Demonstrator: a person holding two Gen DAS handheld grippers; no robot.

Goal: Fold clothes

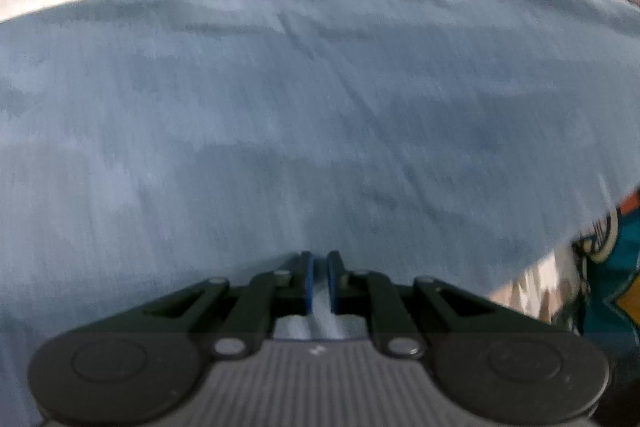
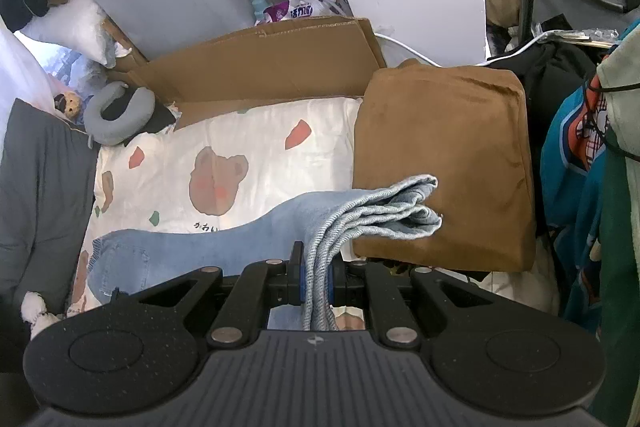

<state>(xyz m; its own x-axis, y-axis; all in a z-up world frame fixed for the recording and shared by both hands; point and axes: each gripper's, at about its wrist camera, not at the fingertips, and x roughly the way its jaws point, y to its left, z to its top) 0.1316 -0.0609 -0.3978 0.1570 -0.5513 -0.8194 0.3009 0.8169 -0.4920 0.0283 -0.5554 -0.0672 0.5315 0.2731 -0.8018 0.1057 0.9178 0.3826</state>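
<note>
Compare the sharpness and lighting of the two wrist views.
Left wrist view: motion-smeared, the jeans streaked and soft, light even. Right wrist view: sharp, denim weave crisp at the right gripper, daylight glaring at the left edge, fisheye bending the cardboard.

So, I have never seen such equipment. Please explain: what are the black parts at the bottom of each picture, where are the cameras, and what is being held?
These are two hand-held grasping tools, one in each of a person's hands, each with a camera looking along its two fingers. The left tool is nearly closed on a fold of blue jeans, which fill its picture. The right tool is shut on the bunched hem end of the jeans. They lie across a bear-print blanket, beside a brown cushion and a cardboard box.
</note>
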